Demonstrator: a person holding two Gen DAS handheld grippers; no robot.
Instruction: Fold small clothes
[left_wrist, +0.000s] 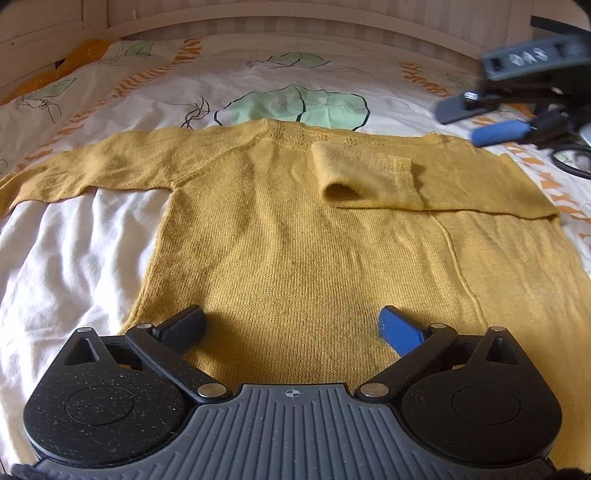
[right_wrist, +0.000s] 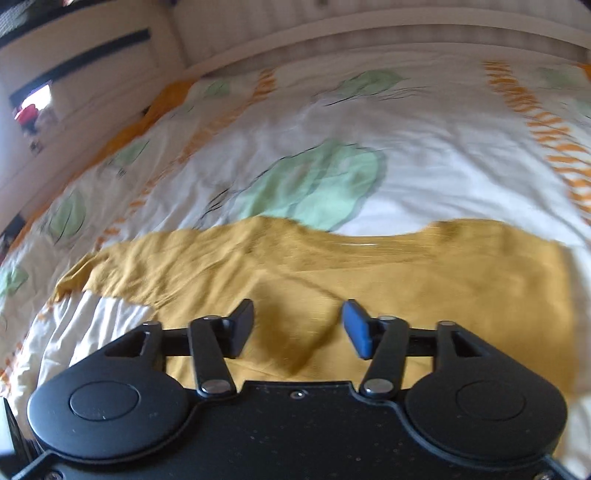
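The sweater (left_wrist: 295, 236) lies flat on the bed (left_wrist: 74, 258), hem toward the near edge, collar toward the headboard (left_wrist: 295, 26); one sleeve (left_wrist: 369, 177) is already folded in across the chest, the other sleeve (left_wrist: 92, 166) lies stretched out toward the bed's left side. The left gripper (left_wrist: 291, 328) hovers over the hem, fingers spread wide and empty; the right gripper (right_wrist: 297, 325) sits above the folded sleeve, fingers apart with nothing clamped.

Risks, as I judge them: the knit is loose and limp, so a shallow pinch could take one layer only and drag the body askew; the folded sleeve could slide back out if the cloth is tugged; the soft, rumpled duvet (right_wrist: 424, 166) may bunch up with the grab.

The duvet is white with green leaves and orange stripes; a pale panelled wall stands behind.
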